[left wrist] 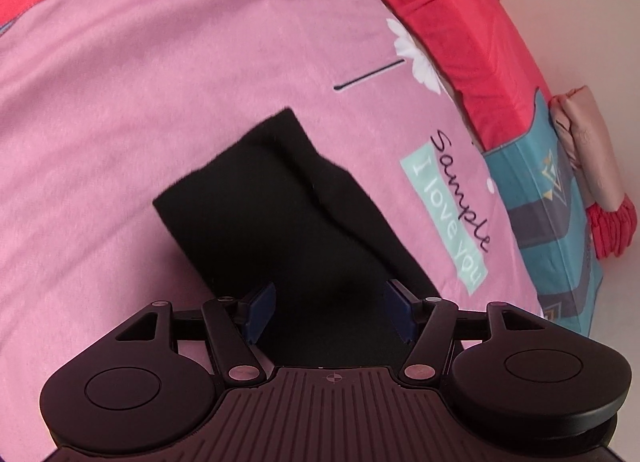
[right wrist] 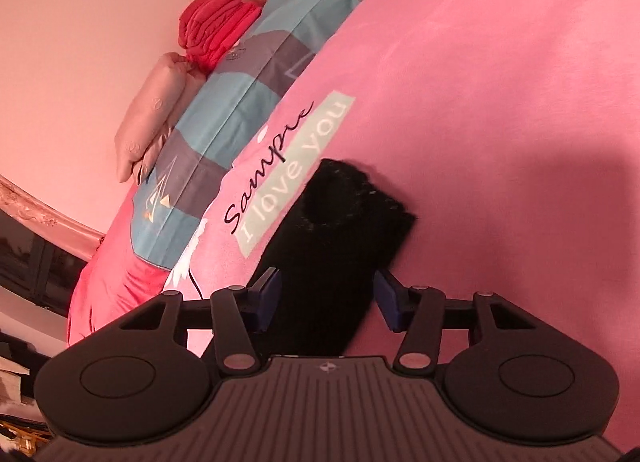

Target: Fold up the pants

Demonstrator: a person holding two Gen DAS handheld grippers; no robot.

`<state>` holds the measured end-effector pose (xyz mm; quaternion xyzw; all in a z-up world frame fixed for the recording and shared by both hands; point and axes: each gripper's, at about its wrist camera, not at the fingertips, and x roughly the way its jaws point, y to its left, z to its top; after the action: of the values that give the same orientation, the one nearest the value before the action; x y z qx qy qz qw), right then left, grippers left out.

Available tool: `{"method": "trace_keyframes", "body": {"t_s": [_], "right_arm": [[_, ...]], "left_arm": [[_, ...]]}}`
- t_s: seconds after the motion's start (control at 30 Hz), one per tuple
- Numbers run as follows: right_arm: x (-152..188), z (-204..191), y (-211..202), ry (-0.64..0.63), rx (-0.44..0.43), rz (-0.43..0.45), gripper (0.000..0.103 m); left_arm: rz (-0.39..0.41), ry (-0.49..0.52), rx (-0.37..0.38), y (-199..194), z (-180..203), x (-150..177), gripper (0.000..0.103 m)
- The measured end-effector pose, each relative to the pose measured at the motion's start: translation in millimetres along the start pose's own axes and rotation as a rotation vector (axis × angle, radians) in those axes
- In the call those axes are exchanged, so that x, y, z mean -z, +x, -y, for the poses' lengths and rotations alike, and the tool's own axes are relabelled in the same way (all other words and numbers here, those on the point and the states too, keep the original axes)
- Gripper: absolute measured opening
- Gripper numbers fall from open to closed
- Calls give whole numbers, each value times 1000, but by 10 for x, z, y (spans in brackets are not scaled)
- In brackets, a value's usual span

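The black pants (left wrist: 280, 218) lie in a folded bundle on the pink bed sheet (left wrist: 140, 122). In the left wrist view my left gripper (left wrist: 332, 308) is open, its blue pads (left wrist: 262, 312) spread over the near end of the bundle. In the right wrist view the pants (right wrist: 340, 238) lie as a narrow dark strip on the sheet (right wrist: 500, 102). My right gripper (right wrist: 328, 298) is open with its pads (right wrist: 390, 300) on either side of the strip's near end. Neither gripper holds cloth.
A printed label reading "Sample I love you" (left wrist: 452, 214) is on the sheet beside the pants. A red blanket (left wrist: 460, 34), a teal patterned pillow (left wrist: 548, 214) and a beige pillow (right wrist: 152, 118) lie along the wall at the bed's edge.
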<state>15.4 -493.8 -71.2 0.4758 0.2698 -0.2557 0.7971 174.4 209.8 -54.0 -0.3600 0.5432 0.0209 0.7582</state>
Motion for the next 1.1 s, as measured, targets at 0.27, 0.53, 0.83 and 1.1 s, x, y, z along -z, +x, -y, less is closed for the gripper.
{"method": "trace_keyframes", "body": {"t_s": [0.27,0.53,0.83,1.1], "right_arm": [[-32,-82,31,-113,31,23,6],[33,45,-126,-155,3,35,19],[1913,-1355,-75,-762,-557,-522,62],[3069,-2270,664,-1005,-666,-524,65]], "left_arm": [[5,55,-56,-163,10,272,103],[1,46,-111,-333,-212,514,103],[13,289,-124,11,191,140,103],[-71,470,-181,665,310,-117,103]]}}
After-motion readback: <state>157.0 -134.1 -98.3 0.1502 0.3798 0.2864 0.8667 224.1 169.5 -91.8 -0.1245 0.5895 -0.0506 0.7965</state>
